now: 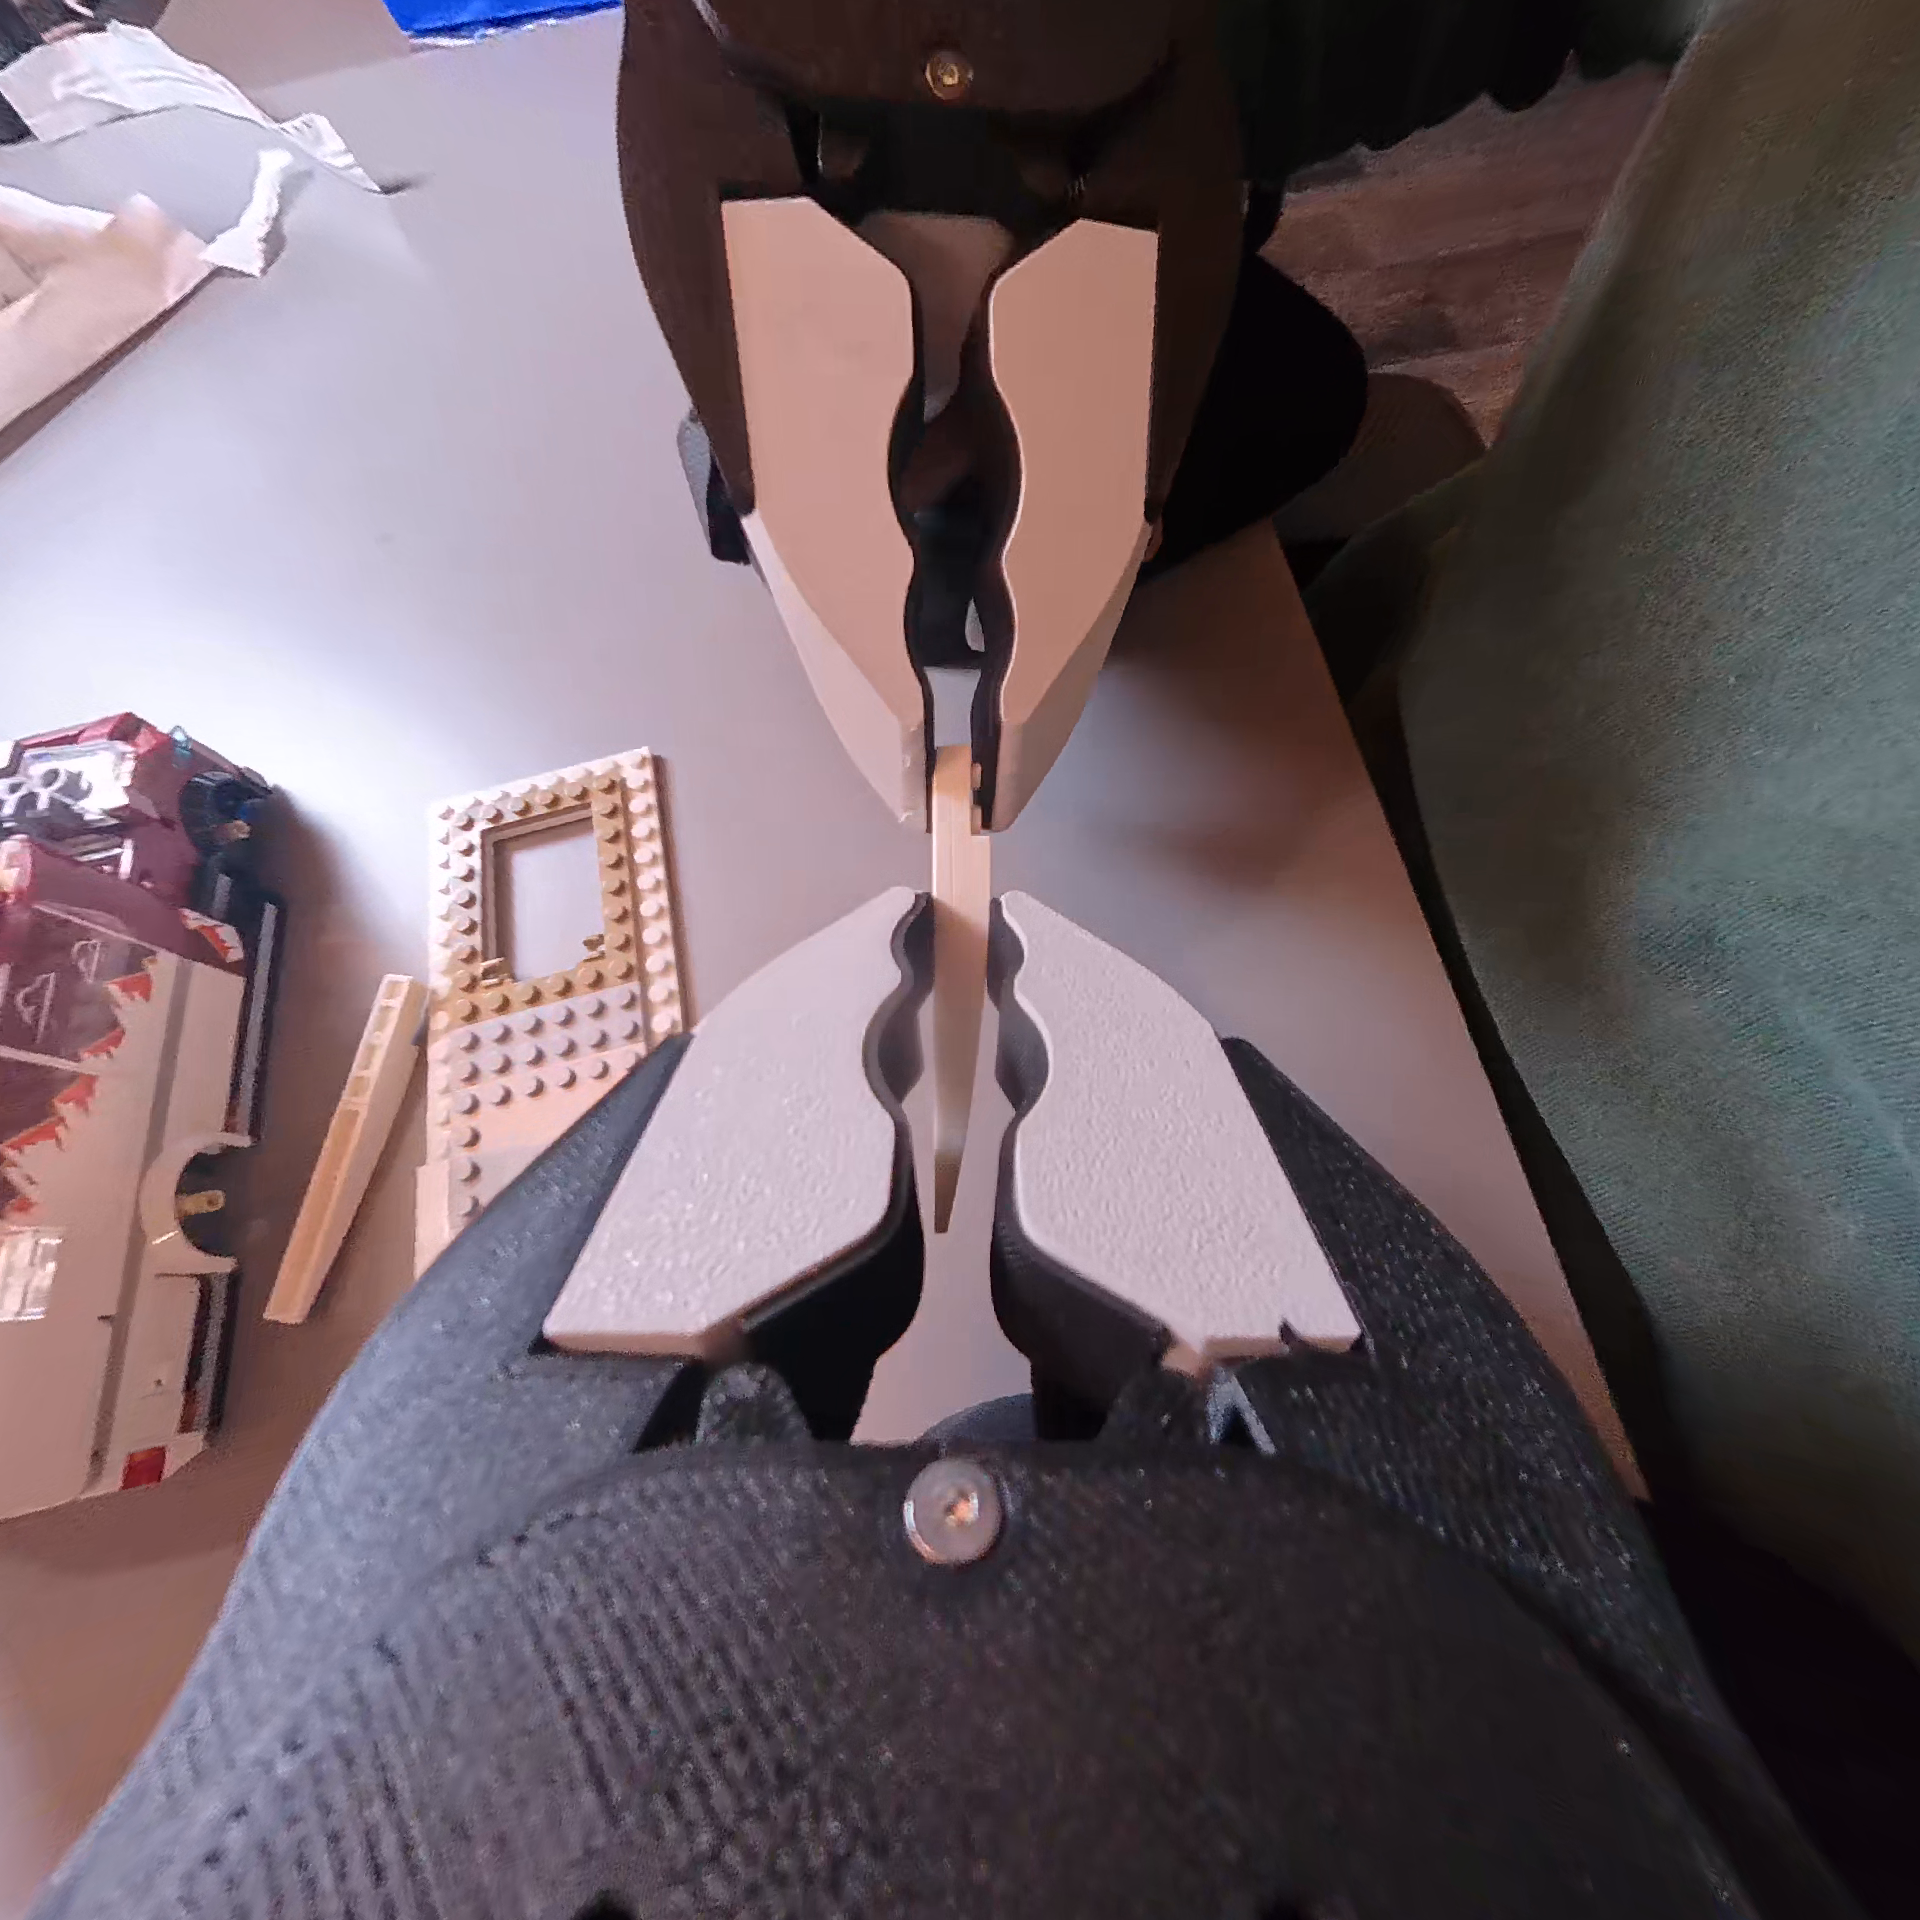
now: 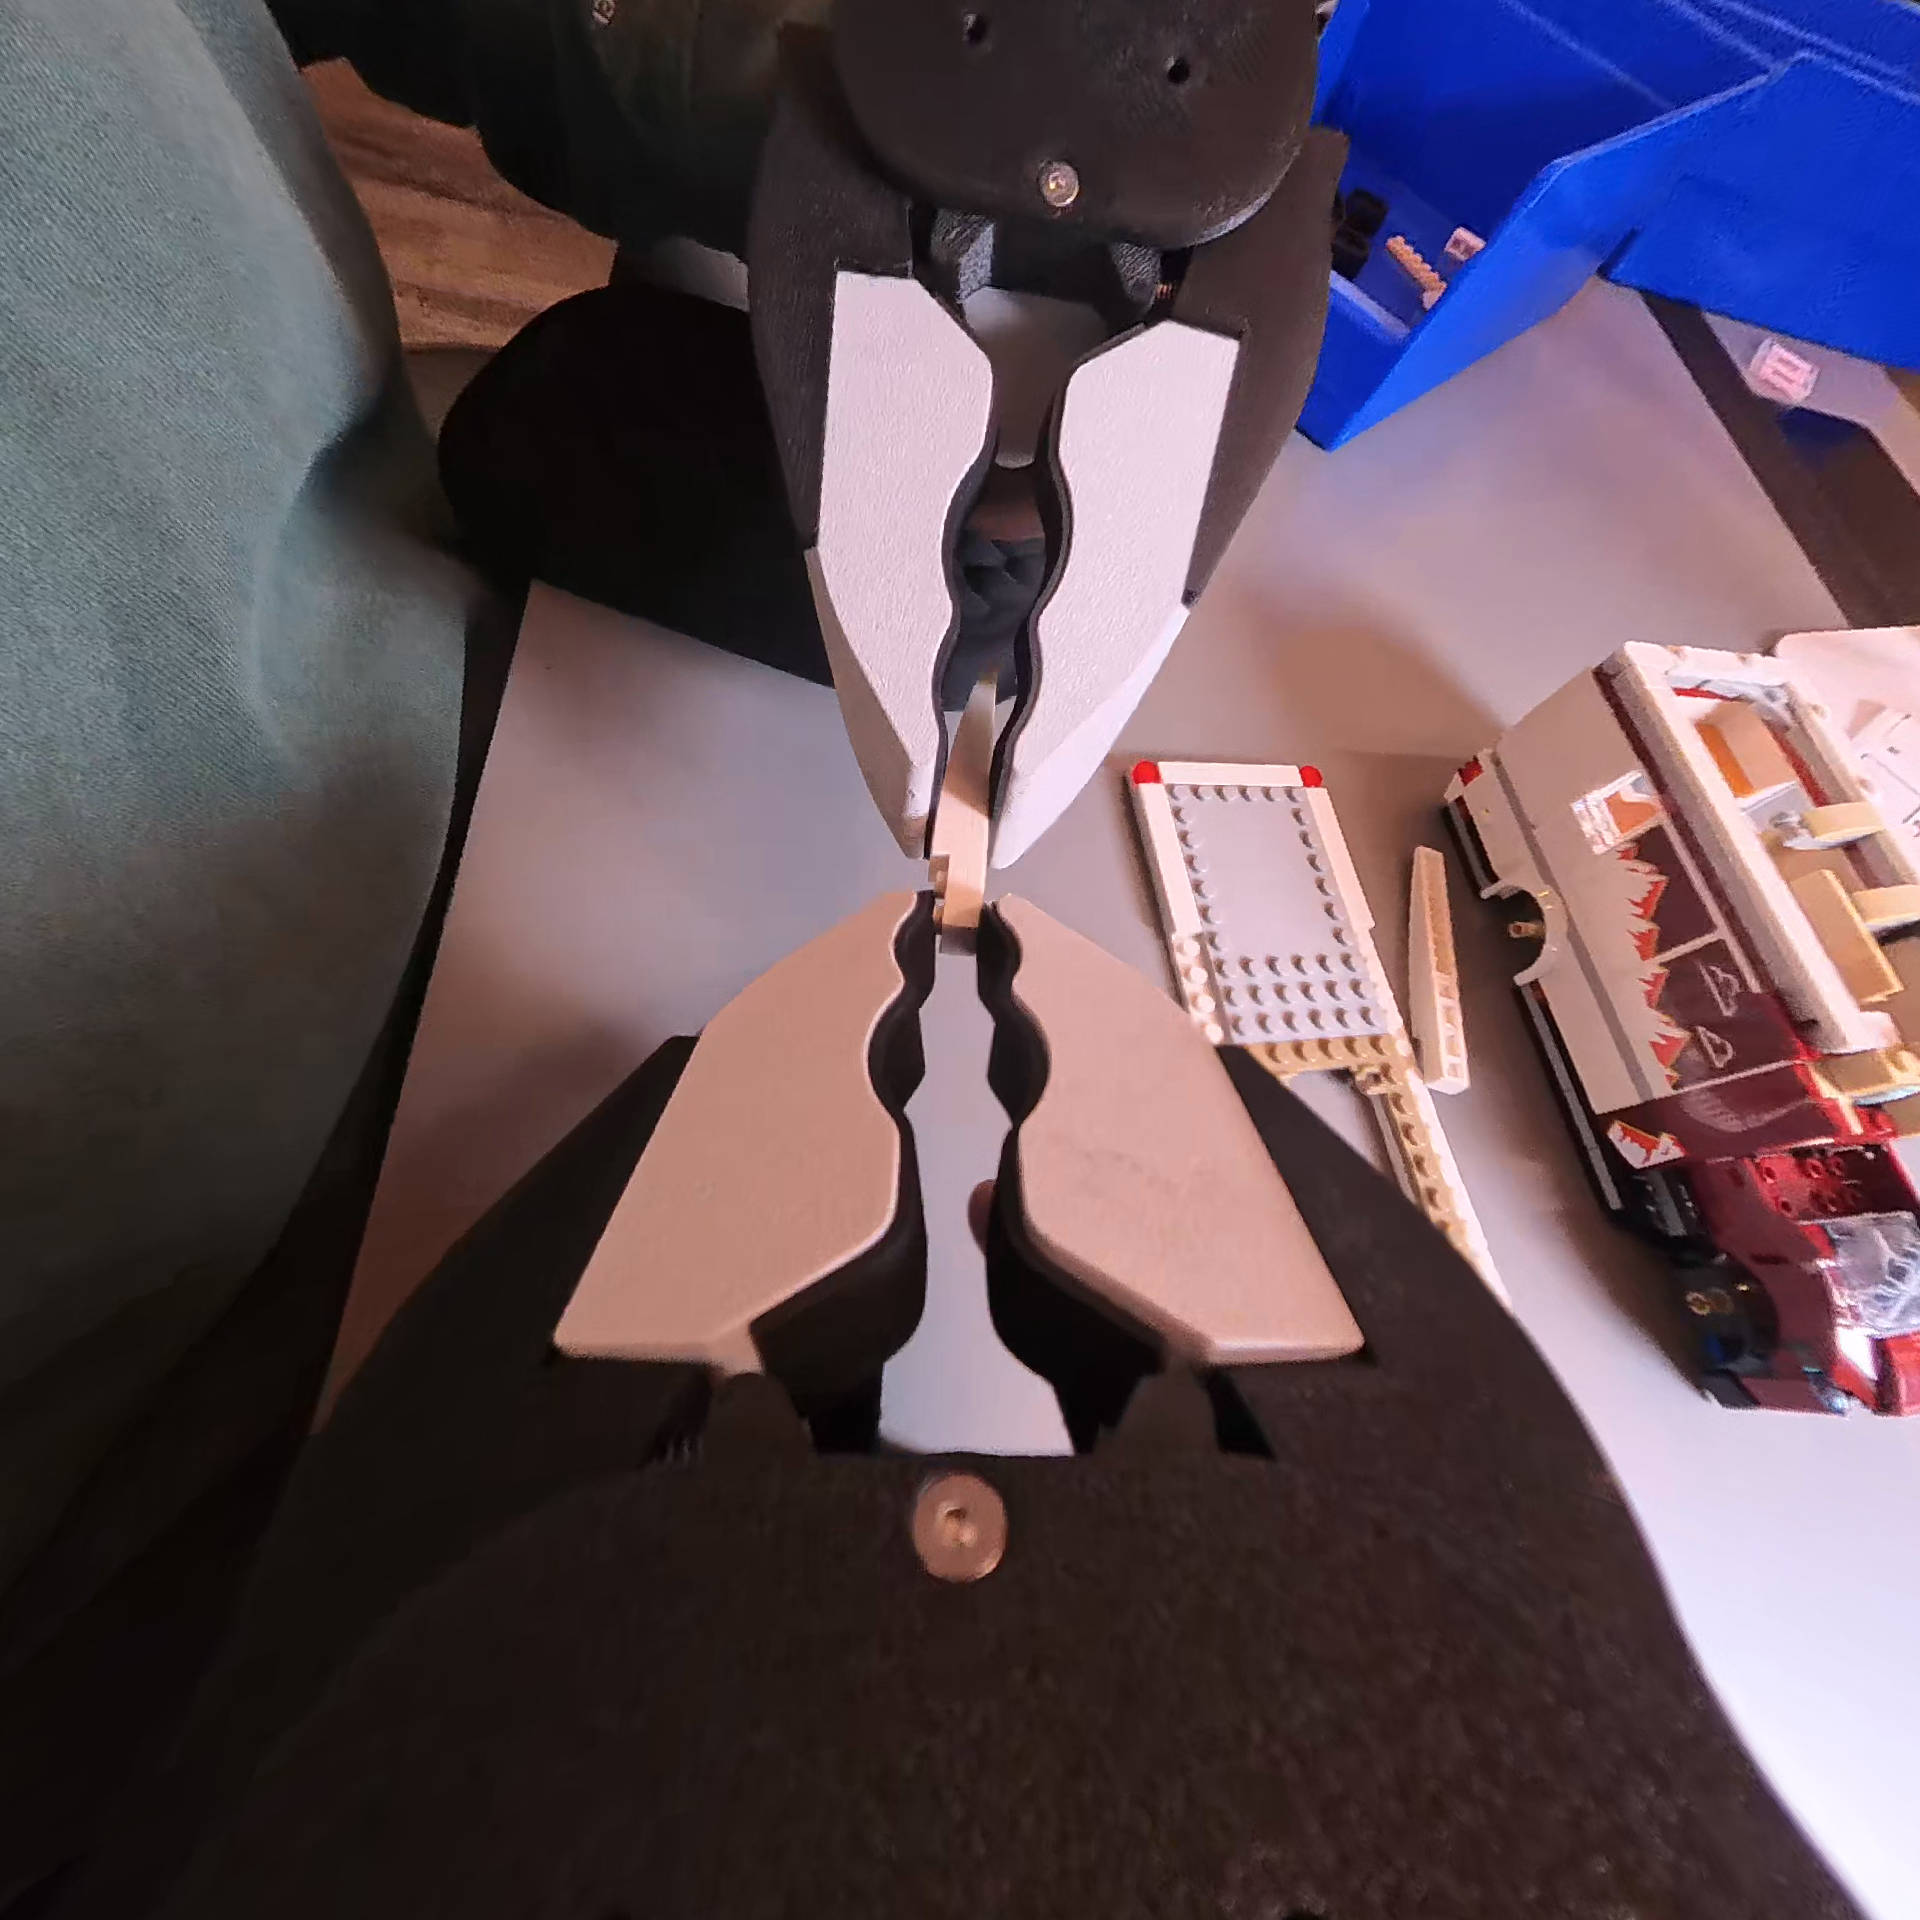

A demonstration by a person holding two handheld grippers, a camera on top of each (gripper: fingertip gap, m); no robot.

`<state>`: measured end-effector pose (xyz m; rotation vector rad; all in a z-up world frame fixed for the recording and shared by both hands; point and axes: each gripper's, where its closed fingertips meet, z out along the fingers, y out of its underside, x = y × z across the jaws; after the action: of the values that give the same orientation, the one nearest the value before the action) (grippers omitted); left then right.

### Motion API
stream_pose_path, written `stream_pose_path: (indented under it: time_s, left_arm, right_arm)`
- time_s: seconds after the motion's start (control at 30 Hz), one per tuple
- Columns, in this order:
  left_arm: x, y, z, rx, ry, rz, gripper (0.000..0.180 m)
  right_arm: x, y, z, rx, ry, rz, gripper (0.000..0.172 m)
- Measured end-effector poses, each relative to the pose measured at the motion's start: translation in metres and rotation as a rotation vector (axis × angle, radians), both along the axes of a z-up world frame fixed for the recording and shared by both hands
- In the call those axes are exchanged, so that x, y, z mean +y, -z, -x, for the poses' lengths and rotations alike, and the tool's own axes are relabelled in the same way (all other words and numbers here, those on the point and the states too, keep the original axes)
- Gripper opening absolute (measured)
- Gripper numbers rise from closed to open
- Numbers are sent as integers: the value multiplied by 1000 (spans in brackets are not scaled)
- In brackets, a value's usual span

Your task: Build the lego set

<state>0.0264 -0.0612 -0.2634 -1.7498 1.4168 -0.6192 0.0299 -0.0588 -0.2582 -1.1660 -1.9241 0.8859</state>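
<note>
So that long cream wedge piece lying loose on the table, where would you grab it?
Probably across the middle of the cream wedge piece, from straight above, fingers on its two long sides. It lies flat and narrow, with the studded plate close beside it.

Counting two grippers, left gripper (image 1: 956,914) and right gripper (image 2: 951,925), sharing one cream wedge piece (image 1: 958,997). One studded plate (image 2: 1278,914), one loose cream slope piece (image 2: 1439,966), one brick-built vehicle (image 2: 1704,997), one blue bin (image 2: 1558,239) are lying on one table (image 2: 665,831).
</note>
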Motion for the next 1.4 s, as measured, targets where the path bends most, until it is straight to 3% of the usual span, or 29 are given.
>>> stream_pose_path:
  time_s: [0.13,0.27,0.5,0.57,0.7,0.8,0.87,1.0,1.2,1.27,1.4]
  left_arm:
    - [6,-1,3,35,-21,-90,10]
    - [5,-4,1,-1,-17,-79,10]
    - [3,1,-2,-57,-12,-32,13]
    - [8,6,6,-3,-40,-68,15]
    - [18,-3,14,-51,-109,-64,11]
    - [22,-5,17,-143,-139,58,8]
    - [18,-3,16,-226,-124,245,7]
    - [22,-3,18,-346,-136,553,6]
    - [20,-2,15,-349,-80,789,6]
    - [24,1,15,-347,-89,811,6]
    - [25,4,15,-347,-75,854,6]
  right_arm:
    - [5,-3,3,53,9,-13,7]
    - [3,-6,2,86,-1,-62,8]
    - [2,-5,-5,-12,-1,99,7]
    - [8,-11,-8,-29,6,121,7]
    - [21,-21,-7,-50,50,239,8]
    - [27,-22,-3,-63,96,443,8]
    - [30,-18,-3,-74,95,505,8]
    - [36,-19,-2,-24,37,199,37]
    - [59,-16,10,-45,-14,-462,36]
    - [63,-17,13,-52,-38,-547,36]
    - [58,-21,14,-61,-107,-514,36]
